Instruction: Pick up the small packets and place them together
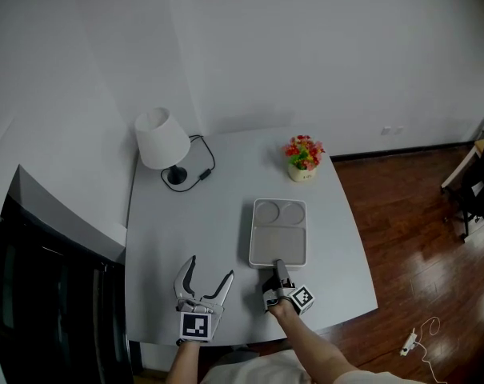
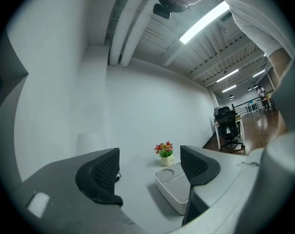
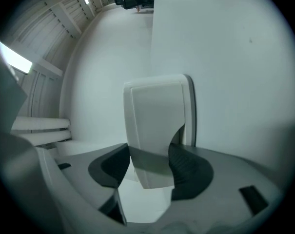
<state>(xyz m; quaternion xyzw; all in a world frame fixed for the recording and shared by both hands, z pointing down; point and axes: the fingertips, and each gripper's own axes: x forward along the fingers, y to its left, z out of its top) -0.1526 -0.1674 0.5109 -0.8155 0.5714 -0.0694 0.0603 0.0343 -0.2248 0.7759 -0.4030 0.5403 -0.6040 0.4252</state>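
1. While it carries everything else, the pale table (image 1: 226, 206) stands against a white wall, with a wooden floor (image 1: 418, 238) to its right.
2. On the near middle of the table lies a white tray (image 1: 278, 242). It has one large rectangular compartment on the near side and two round hollows (image 1: 266, 211) side by side at the far end. All three show only their own bare bottoms.
3. At the back left stands a lamp (image 1: 162, 138) with a white shade, and its dark cord (image 1: 203, 166) loops on the table just beside it.
4. The left gripper (image 1: 212, 266) hovers over the near edge of the table, to the left of the tray and apart from it. Its jaws stand moderately wide, and its own view shows only table top between them, with the tray and the flowers further off.
5. The right gripper (image 1: 275, 269) is at the tray's near edge, rolled onto its side. In the right gripper view, the jaws are closed on the tray's near rim, one pad on each face.
6. At the back right, a small cream flower pot (image 1: 302, 169) holds red and yellow flowers (image 1: 304, 150). It is near the tray's far end but not touching it.
7. No view shows where the small packets are.
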